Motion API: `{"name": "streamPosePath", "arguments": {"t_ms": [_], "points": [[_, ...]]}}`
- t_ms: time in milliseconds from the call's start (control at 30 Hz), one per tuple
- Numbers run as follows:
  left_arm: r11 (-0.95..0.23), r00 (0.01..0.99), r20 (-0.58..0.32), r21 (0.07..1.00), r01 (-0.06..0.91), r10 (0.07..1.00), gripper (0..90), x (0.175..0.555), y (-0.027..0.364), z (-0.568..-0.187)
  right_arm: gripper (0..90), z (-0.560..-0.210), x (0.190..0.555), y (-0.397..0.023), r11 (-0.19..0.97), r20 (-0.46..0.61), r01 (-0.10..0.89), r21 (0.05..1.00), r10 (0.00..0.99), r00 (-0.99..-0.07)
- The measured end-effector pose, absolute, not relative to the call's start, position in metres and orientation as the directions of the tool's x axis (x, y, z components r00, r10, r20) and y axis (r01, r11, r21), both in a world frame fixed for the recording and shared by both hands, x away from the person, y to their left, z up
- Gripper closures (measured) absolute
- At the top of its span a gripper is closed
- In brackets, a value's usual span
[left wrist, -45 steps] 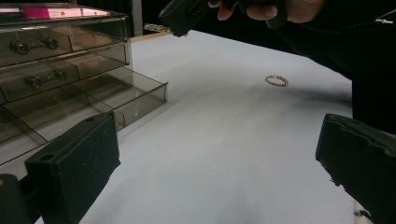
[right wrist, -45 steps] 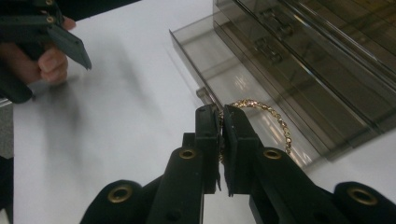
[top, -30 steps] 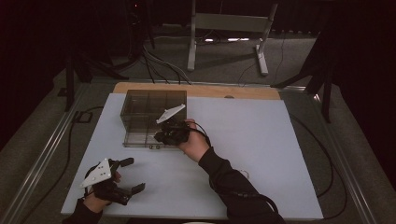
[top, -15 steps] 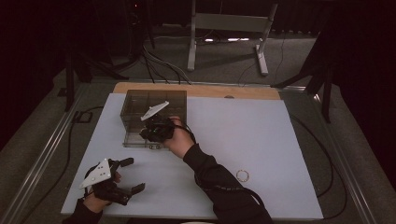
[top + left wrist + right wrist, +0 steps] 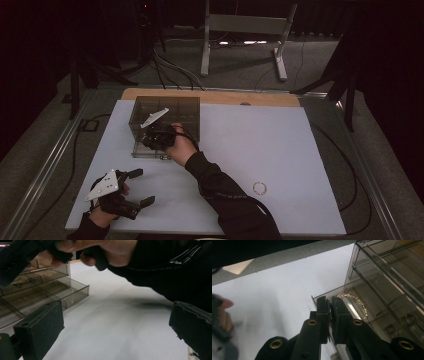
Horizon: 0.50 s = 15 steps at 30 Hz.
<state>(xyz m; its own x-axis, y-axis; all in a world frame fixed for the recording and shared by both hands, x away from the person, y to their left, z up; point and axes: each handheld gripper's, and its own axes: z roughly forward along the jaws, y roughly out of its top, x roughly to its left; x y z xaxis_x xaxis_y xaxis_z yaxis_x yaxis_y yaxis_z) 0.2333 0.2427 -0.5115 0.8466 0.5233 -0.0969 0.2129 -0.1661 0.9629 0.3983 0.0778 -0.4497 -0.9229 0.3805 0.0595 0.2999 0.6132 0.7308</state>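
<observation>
Smoked-grey transparent plastic drawer organiser (image 5: 172, 112), upper left of the white table mat (image 5: 280, 145) in the high view; one shallow drawer is pulled out toward the bottom of the frame. No brand, label or legible writing on any item.

Gold-coloured beaded chain bracelet (image 5: 352, 301), centre of the right gripper view: pinched between the pressed-together black jaws of the right gripper (image 5: 330, 308), its loop arching over the open drawer's front corner, just right of the jaw tips. In the high view that gripper (image 5: 150, 140) sits at the organiser's front left, hand and dark sleeve trailing to the bottom centre.

Left gripper (image 5: 142, 187), lower left of the high view, on the mat, jaws spread wide with nothing between; grey three-cornered plate on top.

Small pale ring-shaped bracelet (image 5: 259, 188), lower right of centre on the mat, well apart from both grippers.

Another small trinket (image 5: 23, 282) lies in a drawer compartment, upper left of the left gripper view; kind unclear.
</observation>
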Motion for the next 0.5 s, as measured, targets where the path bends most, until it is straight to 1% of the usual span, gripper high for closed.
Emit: {"name": "streamPosePath", "arguments": {"t_ms": [67,167,233,300,333,367,400,467,500], "points": [[-0.170,0.847,-0.093,0.963,0.211,0.523,0.6,0.233,0.242,-0.511,85.2,-0.453,0.402,0.082,0.606,0.063,0.293,0.739,0.371,-0.926],[-0.164,0.847,-0.095,0.964,0.210,0.523,0.6,0.233,0.243,-0.511,85.2,-0.461,0.406,0.088,0.615,0.036,0.275,0.739,0.372,-0.928],[-0.164,0.847,-0.096,0.964,0.210,0.523,0.6,0.233,0.243,-0.511,85.2,-0.467,0.410,0.091,0.610,0.055,0.276,0.742,0.355,-0.933],[-0.160,0.846,-0.099,0.964,0.212,0.524,0.6,0.234,0.244,-0.511,84.5,-0.472,0.412,0.096,0.626,0.031,0.253,0.738,0.344,-0.939],[-0.158,0.846,-0.099,0.965,0.211,0.524,0.6,0.234,0.244,-0.511,77.9,-0.476,0.412,0.097,0.635,0.008,0.231,0.737,0.334,-0.943],[-0.158,0.846,-0.098,0.965,0.210,0.524,0.6,0.233,0.244,-0.511,67.0,-0.479,0.414,0.099,0.638,0.001,0.229,0.736,0.336,-0.942],[-0.160,0.847,-0.097,0.965,0.210,0.523,0.6,0.233,0.244,-0.511,63.5,-0.482,0.414,0.100,0.643,0.000,0.235,0.729,0.343,-0.939],[-0.162,0.848,-0.098,0.964,0.211,0.521,0.6,0.234,0.244,-0.511,53.0,-0.484,0.412,0.099,0.642,-0.009,0.225,0.733,0.340,-0.940],[-0.161,0.847,-0.098,0.964,0.211,0.522,0.6,0.234,0.244,-0.511,51.1,-0.482,0.411,0.098,0.634,-0.006,0.225,0.740,0.340,-0.940]]}}
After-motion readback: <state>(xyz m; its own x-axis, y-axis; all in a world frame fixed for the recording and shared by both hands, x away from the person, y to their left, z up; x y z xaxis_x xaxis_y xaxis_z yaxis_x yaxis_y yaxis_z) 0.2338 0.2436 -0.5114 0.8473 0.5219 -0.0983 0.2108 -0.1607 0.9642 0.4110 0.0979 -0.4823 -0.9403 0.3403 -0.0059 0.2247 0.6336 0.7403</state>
